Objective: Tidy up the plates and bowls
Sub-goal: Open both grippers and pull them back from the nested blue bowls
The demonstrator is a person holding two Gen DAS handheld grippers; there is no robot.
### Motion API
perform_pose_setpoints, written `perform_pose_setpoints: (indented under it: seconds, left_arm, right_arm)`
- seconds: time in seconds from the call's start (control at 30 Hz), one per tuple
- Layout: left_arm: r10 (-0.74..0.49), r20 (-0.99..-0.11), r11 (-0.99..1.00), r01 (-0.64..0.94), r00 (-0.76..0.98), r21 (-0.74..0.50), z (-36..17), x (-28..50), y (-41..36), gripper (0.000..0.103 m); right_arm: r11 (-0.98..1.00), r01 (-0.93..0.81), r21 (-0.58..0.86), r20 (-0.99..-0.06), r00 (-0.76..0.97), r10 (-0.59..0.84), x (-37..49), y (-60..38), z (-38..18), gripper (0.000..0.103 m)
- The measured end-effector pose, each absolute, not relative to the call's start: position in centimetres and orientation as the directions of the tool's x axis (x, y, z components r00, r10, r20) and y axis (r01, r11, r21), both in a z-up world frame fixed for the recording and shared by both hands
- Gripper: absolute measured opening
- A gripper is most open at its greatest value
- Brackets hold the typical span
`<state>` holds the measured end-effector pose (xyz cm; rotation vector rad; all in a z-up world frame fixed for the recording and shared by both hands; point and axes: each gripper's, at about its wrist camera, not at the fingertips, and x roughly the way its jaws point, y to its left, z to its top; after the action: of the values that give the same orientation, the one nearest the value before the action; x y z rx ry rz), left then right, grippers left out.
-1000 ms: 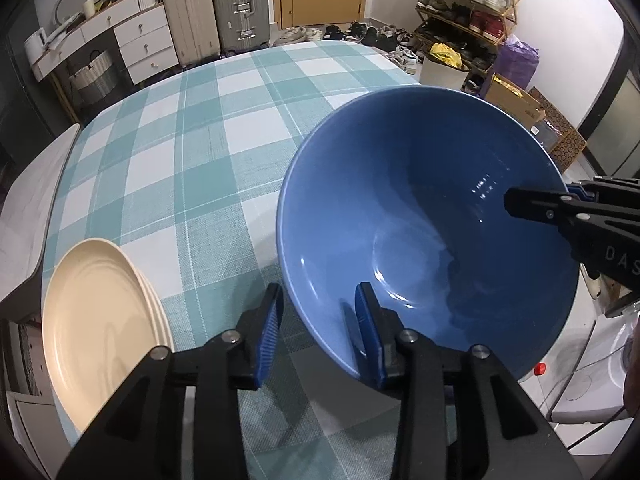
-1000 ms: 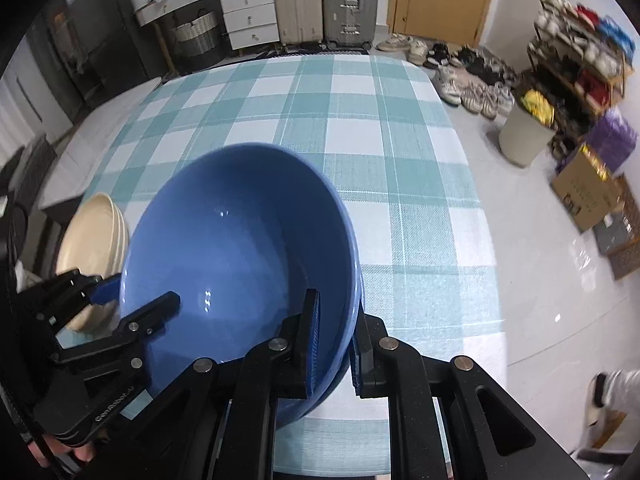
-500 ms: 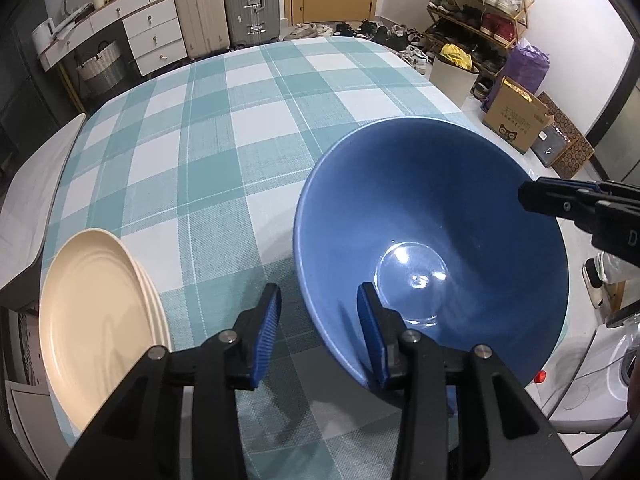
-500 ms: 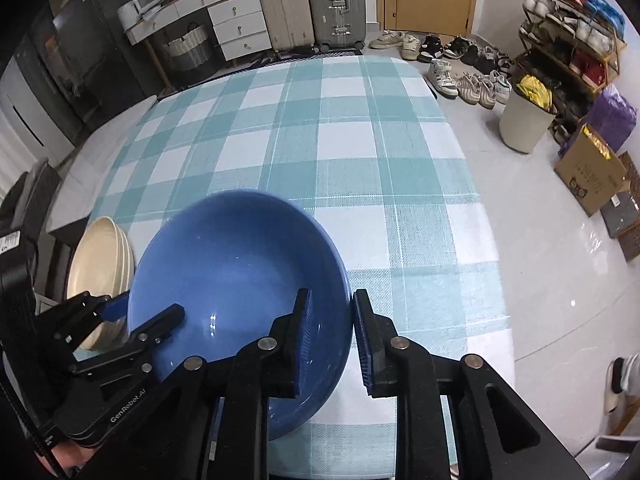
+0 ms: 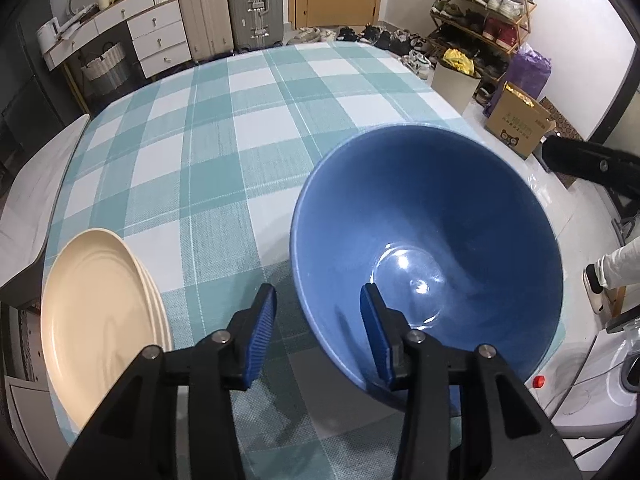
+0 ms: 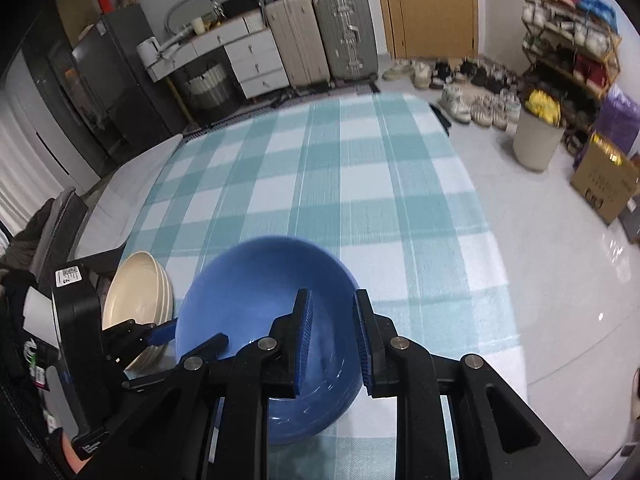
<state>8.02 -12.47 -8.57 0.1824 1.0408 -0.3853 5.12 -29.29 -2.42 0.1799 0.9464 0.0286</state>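
The left gripper [image 5: 318, 324] has its fingers spread around the near rim of the blue bowl [image 5: 428, 248], not pinching it. The right gripper [image 6: 332, 336] hangs above, parted, holding nothing. The bowl sits on the checked table [image 5: 224, 128] beside stacked cream plates [image 5: 96, 312].

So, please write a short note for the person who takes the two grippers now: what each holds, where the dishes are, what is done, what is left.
Left gripper: open, one finger inside the blue bowl and one outside its near wall, not clamped.
Right gripper: open, raised above the bowl's right rim, holding nothing.
The bowl sits on the checked table near the front edge. The cream plates are stacked to its left, apart from it.
Done: plates stacked, bowl set down.
Left: whether it is one bowl or several nested, I cannot tell. No other dishes show on the table. Probably only draw both grippers away.
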Motion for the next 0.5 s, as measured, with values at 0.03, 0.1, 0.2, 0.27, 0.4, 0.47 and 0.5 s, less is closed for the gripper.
perform_pose_setpoints:
  seconds: [0.03, 0.1, 0.2, 0.27, 0.4, 0.47, 0.5]
  left_arm:
    - [-0.222, -0.863, 0.92, 0.391, 0.454, -0.031, -8.4, 8.0, -12.4, 0.045]
    - [-0.227, -0.857, 0.923, 0.384, 0.463, -0.037, -8.0, 8.0, -12.2, 0.047]
    - [-0.239, -0.85, 0.925, 0.376, 0.469, -0.052, -7.6, 7.9, -11.9, 0.047]
    - [-0.246, -0.844, 0.925, 0.375, 0.476, -0.058, -7.3, 7.7, -11.7, 0.048]
    - [-0.25, -0.829, 0.928, 0.367, 0.5, -0.058, -6.7, 7.3, -11.5, 0.053]
    - [-0.251, -0.821, 0.931, 0.36, 0.513, -0.06, -6.4, 6.9, -11.3, 0.053]
    - [-0.247, -0.821, 0.931, 0.36, 0.514, -0.055, -6.3, 6.8, -11.3, 0.053]
  right_arm:
    - [0.987, 0.045, 0.156, -0.801, 0.59, 0.1, 4.9, -28.9, -2.3, 0.021]
    - [0.989, 0.028, 0.145, -0.794, 0.6, 0.099, 4.5, -28.3, -2.4, 0.021]
    - [0.992, 0.015, 0.125, -0.788, 0.608, 0.091, 4.0, -27.5, -2.9, 0.022]
    - [0.993, 0.011, 0.115, -0.781, 0.619, 0.084, 3.7, -27.3, -3.0, 0.023]
    - [0.992, 0.019, 0.122, -0.758, 0.647, 0.08, 2.9, -27.4, -3.2, 0.032]
    - [0.992, 0.029, 0.121, -0.74, 0.669, 0.071, 2.4, -27.6, -3.2, 0.045]
    - [0.993, 0.034, 0.114, -0.725, 0.686, 0.06, 2.0, -27.7, -3.1, 0.055]
